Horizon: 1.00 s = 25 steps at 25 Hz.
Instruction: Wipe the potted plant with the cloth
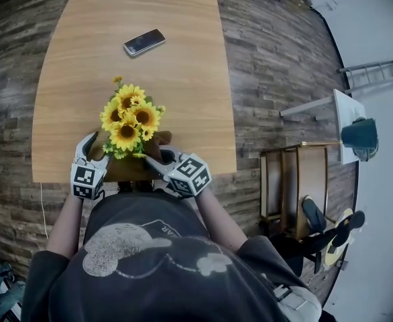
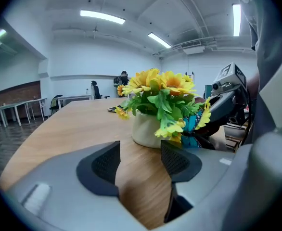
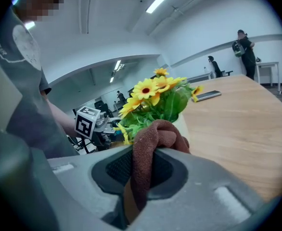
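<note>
1. Right gripper: clenched on the brown cloth, bunched end forward for wiping; contact with the pot is unclear.
2. Left gripper: jaws apart, empty, beside the pot, likely to steady it.
3. Potted plant: upright between the grippers, at the table near edge.
4. Phone: well beyond, unused.

The head view is looking steeply down from above the person's chest onto the near end of the table, with the potted plant just toward 9 o'clock of centre. The left gripper view is sitting low over the table, facing along its open jaws at the potted plant close ahead at 1 o'clock. The right gripper view is looking past the cloth clamped in its jaws at the potted plant, very near, at 12 o'clock. All three are sharing the potted plant, the table and the phone.
</note>
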{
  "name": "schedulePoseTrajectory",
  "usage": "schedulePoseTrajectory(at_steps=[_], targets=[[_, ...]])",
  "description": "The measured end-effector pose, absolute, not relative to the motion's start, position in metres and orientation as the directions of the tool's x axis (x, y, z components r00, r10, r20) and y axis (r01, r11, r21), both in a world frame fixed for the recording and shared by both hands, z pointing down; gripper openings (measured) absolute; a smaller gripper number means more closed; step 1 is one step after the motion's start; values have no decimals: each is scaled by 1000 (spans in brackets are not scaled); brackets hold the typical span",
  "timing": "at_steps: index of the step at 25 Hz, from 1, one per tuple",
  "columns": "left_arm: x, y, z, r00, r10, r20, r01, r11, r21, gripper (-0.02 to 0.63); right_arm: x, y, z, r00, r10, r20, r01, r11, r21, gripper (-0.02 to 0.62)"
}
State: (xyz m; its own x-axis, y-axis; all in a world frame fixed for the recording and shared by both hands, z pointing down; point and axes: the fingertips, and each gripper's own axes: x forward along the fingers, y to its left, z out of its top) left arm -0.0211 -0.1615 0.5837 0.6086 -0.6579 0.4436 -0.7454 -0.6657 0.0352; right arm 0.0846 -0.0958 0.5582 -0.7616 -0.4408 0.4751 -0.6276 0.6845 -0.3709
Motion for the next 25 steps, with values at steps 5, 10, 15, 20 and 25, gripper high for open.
schedulePoseTrajectory(at_steps=[5, 10, 15, 20, 25], targets=[[-7, -142, 598, 647, -604, 465, -706, -706, 66, 358, 131, -99, 557, -696, -546, 466, -716, 580, -389, 48], [17, -143, 603, 652, -590, 476, -691, -721, 53, 526, 179, -114, 557, -563, -660, 498, -826, 459, -326, 48], [38, -154, 596, 670, -599, 439, -687, -724, 61, 555, 203, -143, 552, -447, -726, 523, -894, 385, -229, 49], [56, -170, 591, 681, -614, 400, -694, -715, 83, 611, 196, -167, 543, -419, -740, 525, -905, 383, -183, 48], [63, -175, 591, 677, -608, 415, -696, -712, 93, 606, 178, -185, 543, -438, -721, 537, -888, 442, -132, 49]])
